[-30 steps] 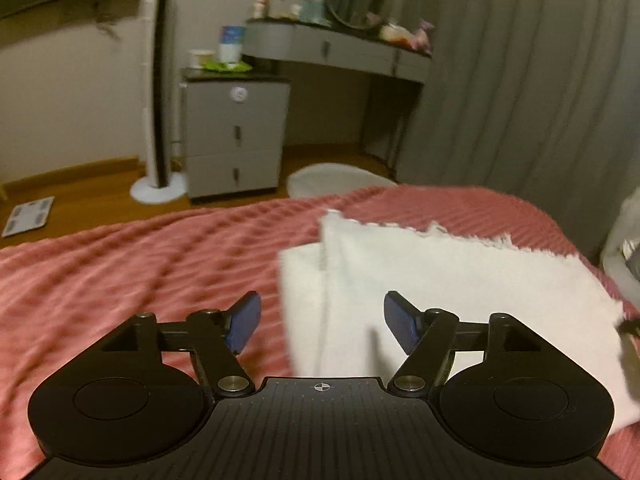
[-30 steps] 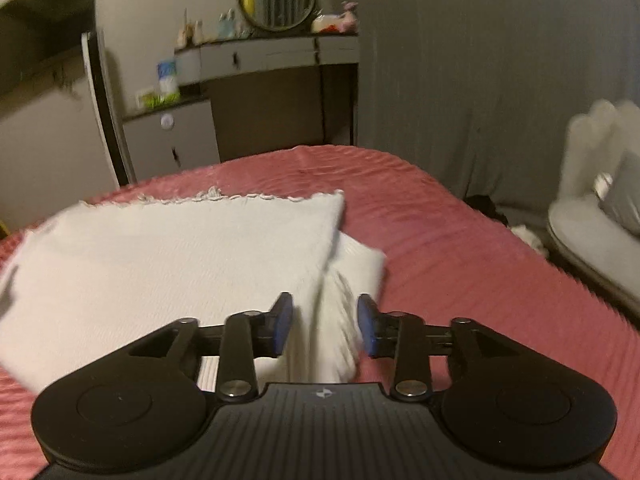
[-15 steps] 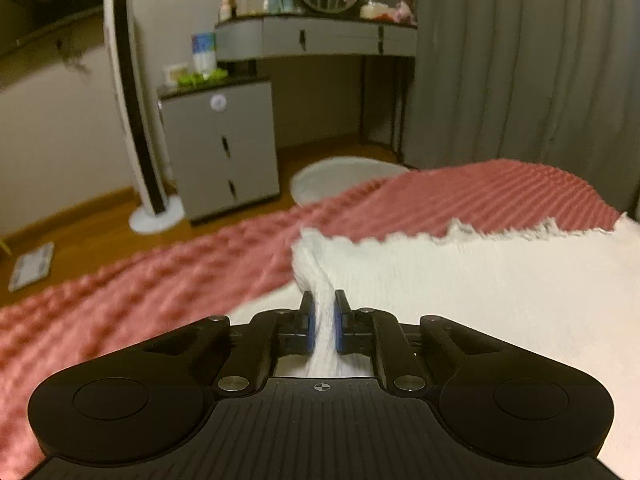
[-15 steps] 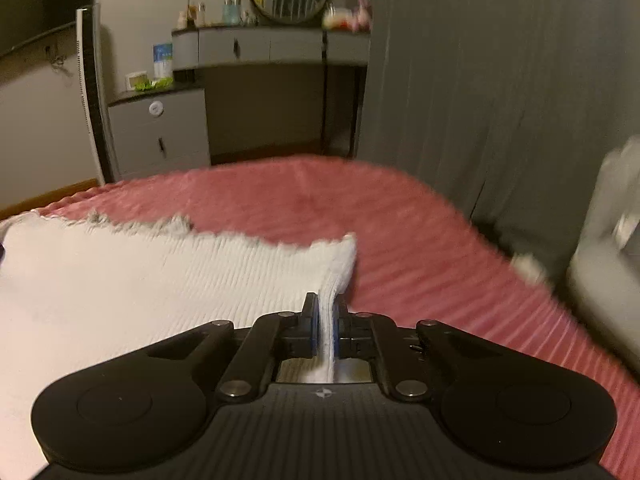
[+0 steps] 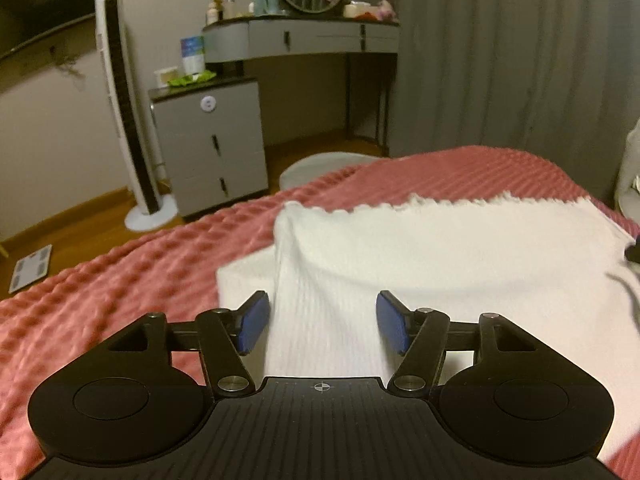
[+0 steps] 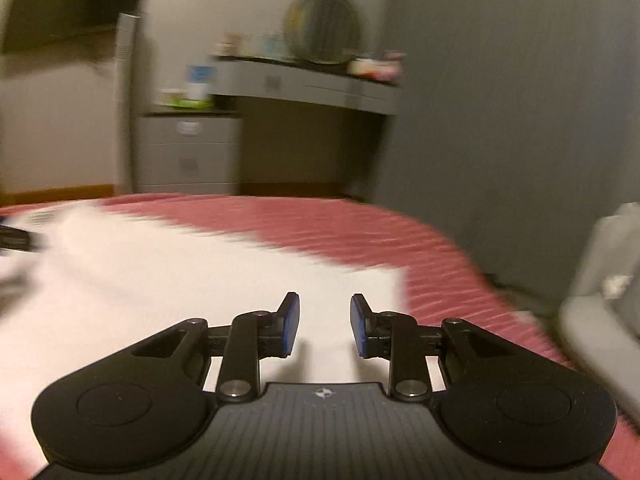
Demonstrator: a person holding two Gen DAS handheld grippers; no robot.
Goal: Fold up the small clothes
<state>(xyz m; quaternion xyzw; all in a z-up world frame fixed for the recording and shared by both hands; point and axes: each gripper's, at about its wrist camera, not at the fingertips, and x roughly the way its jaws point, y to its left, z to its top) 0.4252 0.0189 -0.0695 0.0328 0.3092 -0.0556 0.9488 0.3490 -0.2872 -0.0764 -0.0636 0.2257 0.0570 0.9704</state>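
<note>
The left wrist view was sharp: a white cloth (image 5: pixel 440 256) lay folded on a pink bedspread (image 5: pixel 120 280), its scalloped edge facing a grey drawer unit (image 5: pixel 212 148), a tall fan (image 5: pixel 120 104) and a dressing table (image 5: pixel 304 36) with 1 round mirror. The right wrist view was blurred. The left gripper (image 5: pixel 323 322) was opening, pads clear of the cloth between them. The right gripper (image 6: pixel 325 326) was opening too, above the cloth, gripping nothing.

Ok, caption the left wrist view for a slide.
Left gripper fingers opening over white ribbed knit garment on pink textured bedspread.
</note>
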